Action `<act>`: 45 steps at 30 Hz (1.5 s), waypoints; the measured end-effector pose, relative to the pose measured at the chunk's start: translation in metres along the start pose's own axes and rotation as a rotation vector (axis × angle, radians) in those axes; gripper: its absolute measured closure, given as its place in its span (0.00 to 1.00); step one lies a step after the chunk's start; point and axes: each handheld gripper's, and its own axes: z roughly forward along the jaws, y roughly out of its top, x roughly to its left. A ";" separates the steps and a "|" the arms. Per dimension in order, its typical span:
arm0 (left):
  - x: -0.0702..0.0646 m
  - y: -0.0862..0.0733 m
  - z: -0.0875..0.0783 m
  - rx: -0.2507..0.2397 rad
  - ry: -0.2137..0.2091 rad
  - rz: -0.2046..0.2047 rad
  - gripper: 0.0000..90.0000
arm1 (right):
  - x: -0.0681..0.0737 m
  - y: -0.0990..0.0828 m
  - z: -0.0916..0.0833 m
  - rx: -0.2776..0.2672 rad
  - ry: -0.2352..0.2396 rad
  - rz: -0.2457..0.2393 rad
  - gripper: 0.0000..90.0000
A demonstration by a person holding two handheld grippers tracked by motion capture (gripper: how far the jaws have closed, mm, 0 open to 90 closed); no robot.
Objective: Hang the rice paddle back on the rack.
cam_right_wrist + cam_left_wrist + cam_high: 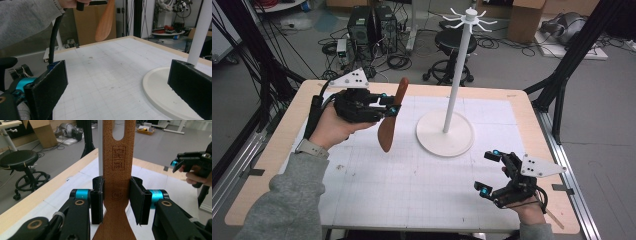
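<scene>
My left gripper [391, 107] is shut on a brown wooden spatula [390, 122] and holds it in the air above the left half of the white mat, handle end up. In the left gripper view both pads press the spatula [119, 182] at its neck, just below a stamped logo and a slotted hole. A white hanger stand [455, 80] with a round base [445, 134] and hooks at the top rises right of the spatula. My right gripper [489, 172] rests open near the table's front right, with nothing between its pads [50, 82]; the spatula blade [105, 22] hangs beyond it.
The wooden table [522, 100] carries a white gridded mat [412, 175]. Behind it stand a black stool [455, 42], computer towers [372, 25], cables and cardboard boxes [527, 15]. Black frame legs [572, 55] flank the table.
</scene>
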 end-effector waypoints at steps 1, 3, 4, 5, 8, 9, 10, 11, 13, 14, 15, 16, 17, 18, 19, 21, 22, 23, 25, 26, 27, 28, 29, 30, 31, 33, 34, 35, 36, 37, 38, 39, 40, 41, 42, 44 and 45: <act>0.000 0.001 0.001 -0.001 0.002 0.002 0.72 | 0.000 0.000 0.000 -0.005 -0.003 -0.007 0.02; 0.000 0.003 0.004 -0.011 -0.002 0.002 0.72 | 0.001 0.000 0.000 0.000 0.001 -0.005 0.02; 0.000 0.003 0.006 -0.019 -0.003 0.002 0.72 | 0.001 0.000 0.000 -0.002 0.002 -0.008 0.02; 0.000 0.004 0.008 -0.025 -0.003 0.003 0.72 | 0.001 0.000 0.000 -0.005 0.002 -0.013 0.02; 0.000 0.006 0.013 -0.036 -0.003 0.001 0.72 | 0.002 0.000 -0.001 -0.002 0.001 -0.009 0.02; 0.000 0.007 0.015 -0.038 0.001 0.000 0.72 | 0.001 0.000 -0.001 -0.006 0.001 -0.011 0.02; 0.001 0.009 0.016 -0.043 0.000 -0.002 0.72 | 0.001 0.000 -0.001 -0.006 -0.001 -0.009 0.02; 0.002 0.010 0.017 -0.048 0.000 -0.004 0.72 | 0.000 0.000 -0.002 -0.008 -0.004 -0.008 0.02; 0.005 0.012 0.019 -0.057 0.000 -0.011 0.72 | -0.001 0.000 -0.002 -0.011 -0.007 -0.014 0.02; 0.006 0.013 0.019 -0.059 -0.002 -0.012 0.72 | -0.001 -0.001 -0.003 -0.007 -0.008 -0.002 0.02; 0.008 0.014 0.020 -0.063 -0.006 -0.017 0.72 | -0.002 -0.001 -0.004 -0.009 -0.010 -0.001 0.02; 0.009 0.015 0.021 -0.065 -0.010 -0.020 0.72 | -0.003 -0.002 -0.004 -0.011 -0.016 0.002 0.02; 0.010 0.016 0.021 -0.065 -0.010 -0.021 0.72 | -0.003 -0.002 -0.005 -0.015 -0.021 0.002 0.02; 0.011 0.017 0.022 -0.066 -0.013 -0.019 0.72 | -0.003 -0.003 -0.006 -0.017 -0.025 0.006 0.02; 0.012 0.018 0.022 -0.069 -0.014 -0.019 0.72 | -0.003 -0.003 -0.006 -0.015 -0.027 0.012 0.02; 0.013 0.021 0.021 -0.085 -0.028 -0.016 0.72 | -0.004 -0.004 -0.007 -0.017 -0.029 0.011 0.02; 0.014 0.022 0.021 -0.091 -0.034 -0.017 0.72 | -0.003 -0.004 -0.007 -0.018 -0.027 0.011 0.02; 0.014 0.025 0.022 -0.091 -0.034 -0.013 0.72 | -0.003 -0.004 -0.007 -0.016 -0.024 0.015 0.02; 0.014 0.029 0.023 -0.084 -0.033 0.000 0.72 | -0.003 -0.004 -0.007 -0.012 -0.026 0.012 0.02; 0.014 0.032 0.024 -0.084 -0.032 0.007 0.72 | -0.002 -0.004 -0.008 -0.010 -0.026 0.016 0.02; 0.013 0.034 0.025 -0.087 -0.037 0.013 0.72 | -0.002 -0.004 -0.008 -0.010 -0.026 0.016 0.02; 0.013 0.036 0.025 -0.094 -0.041 0.011 0.72 | -0.002 -0.004 -0.008 -0.012 -0.027 0.013 0.02; 0.012 0.038 0.026 -0.097 -0.046 0.017 0.72 | -0.002 -0.004 -0.009 -0.012 -0.029 0.017 0.02; 0.011 0.040 0.026 -0.096 -0.050 0.024 0.72 | -0.002 -0.004 -0.010 -0.011 -0.030 0.013 0.02; 0.011 0.041 0.027 -0.097 -0.051 0.029 0.72 | -0.002 -0.004 -0.010 -0.016 -0.032 0.017 0.02; 0.010 0.045 0.028 -0.095 -0.058 0.036 0.72 | -0.001 -0.004 -0.010 -0.020 -0.036 0.019 0.02; 0.009 0.047 0.028 -0.094 -0.060 0.037 0.72 | -0.001 -0.005 -0.011 -0.017 -0.040 0.024 0.02; 0.009 0.049 0.027 -0.095 -0.062 0.039 0.72 | -0.001 -0.005 -0.010 -0.017 -0.039 0.025 0.02; 0.010 0.051 0.027 -0.096 -0.064 0.039 0.72 | -0.001 -0.005 -0.009 -0.017 -0.038 0.023 0.02; 0.011 0.053 0.027 -0.091 -0.061 0.042 0.72 | -0.001 -0.006 -0.008 -0.013 -0.035 0.023 0.02; 0.012 0.055 0.027 -0.090 -0.055 0.041 0.72 | -0.001 -0.006 -0.007 -0.008 -0.033 0.021 0.02; 0.013 0.057 0.027 -0.087 -0.053 0.041 0.72 | -0.001 -0.006 -0.006 -0.005 -0.031 0.025 0.02; 0.014 0.059 0.027 -0.088 -0.050 0.040 0.72 | -0.001 -0.006 -0.006 -0.008 -0.030 0.019 0.02; 0.015 0.060 0.028 -0.092 -0.050 0.038 0.72 | -0.001 -0.005 -0.005 -0.009 -0.030 0.014 0.02; 0.015 0.061 0.028 -0.098 -0.055 0.032 0.72 | -0.001 -0.005 -0.005 -0.009 -0.028 0.016 0.02; 0.016 0.063 0.030 -0.099 -0.068 0.025 0.72 | -0.001 -0.004 -0.006 -0.010 -0.030 0.017 0.02; 0.016 0.064 0.030 -0.104 -0.071 0.025 0.72 | -0.001 -0.004 -0.006 -0.018 -0.029 0.017 0.02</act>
